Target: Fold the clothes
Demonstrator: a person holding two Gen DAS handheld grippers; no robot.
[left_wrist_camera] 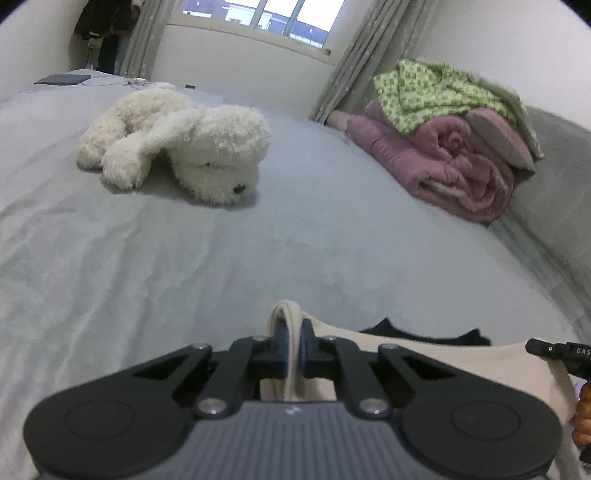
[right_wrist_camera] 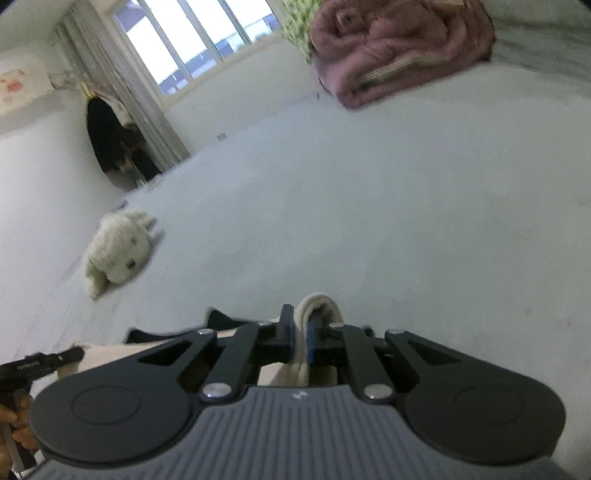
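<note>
Both tools clamped on cloth. Left tool [left_wrist_camera: 291, 343] pinching a bunched cream edge of the garment [left_wrist_camera: 424, 354]; right tool [right_wrist_camera: 301, 338] pinching another bunched cream edge [right_wrist_camera: 317, 302]. Pads pressed tight on fabric each side, no gap showing.

Garment: cream with a dark part [left_wrist_camera: 384, 326] along its far edge, stretched between the two tools at the near edge of the bed [left_wrist_camera: 258, 240], apparently raised just off the sheet. Most of it hidden under the tool bodies, so type and fold state unclear.

Step, as judged: edge gripped at two points, ready to lay out or carry over for a fold. Next move calls for both tools travelling together, keeping the span taut and level, then setting the cloth flat on the bare sheet ahead before letting go. Uneven pull would skew the crease; the thin pinch could slip.

Other tool's tip and a hand visible at the frame edge in each view, close by.

Farther out: white plush dog [left_wrist_camera: 177, 144] mid-bed, left of centre, well apart from the garment; only in the way on a long throw. Far right: rolled pink quilt [left_wrist_camera: 443, 158] with green patterned cloth [left_wrist_camera: 436, 92] on top, clear of the work area. Beyond: window [left_wrist_camera: 266, 18], curtains [left_wrist_camera: 354, 55], dark clothes [left_wrist_camera: 103, 29] hanging far left.
</note>
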